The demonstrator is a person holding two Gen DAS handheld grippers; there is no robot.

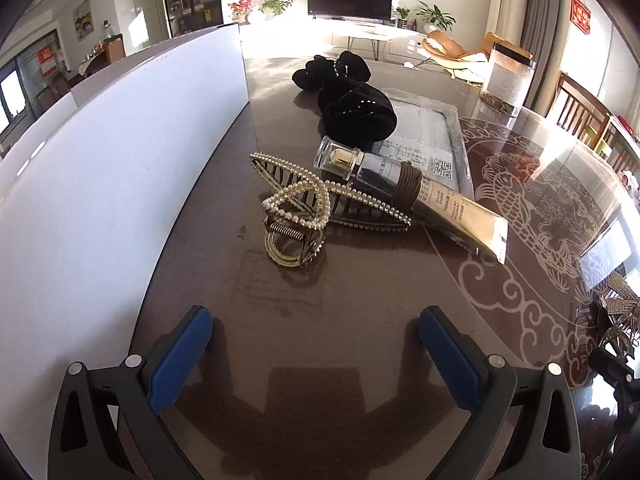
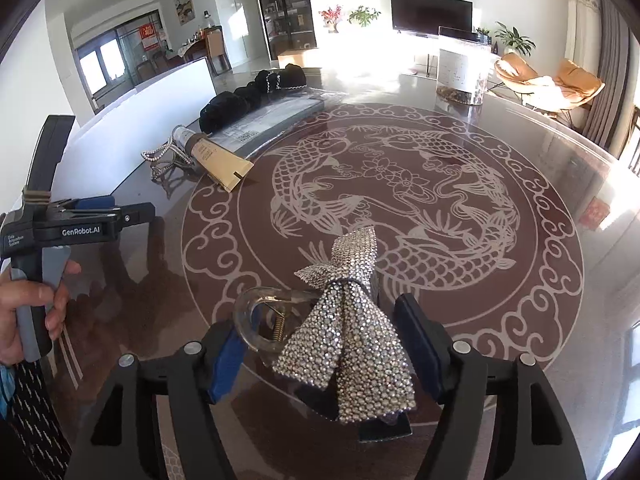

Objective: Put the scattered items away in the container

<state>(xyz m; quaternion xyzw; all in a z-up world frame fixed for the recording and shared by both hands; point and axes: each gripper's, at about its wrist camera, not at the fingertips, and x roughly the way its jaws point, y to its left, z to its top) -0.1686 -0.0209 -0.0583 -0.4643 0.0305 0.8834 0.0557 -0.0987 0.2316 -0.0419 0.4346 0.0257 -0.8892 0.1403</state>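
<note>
My left gripper (image 1: 316, 344) tilts steeply down, its blue pads (image 1: 180, 354) spread wide with nothing between them. In the right wrist view my left hand (image 2: 28, 312) wraps the grey handle, fingers curled around it. My right gripper (image 2: 320, 344) also angles down, its jaws standing partly apart around a rhinestone bow hair clip (image 2: 352, 344); whether the pads press on it I cannot tell.

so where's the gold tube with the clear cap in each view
Left wrist view: gold tube at centre right, lying across the pearl hair claw.
Right wrist view: upper left, beside the white container.
Shared landmark: the black scrunchie just beyond it.
</note>
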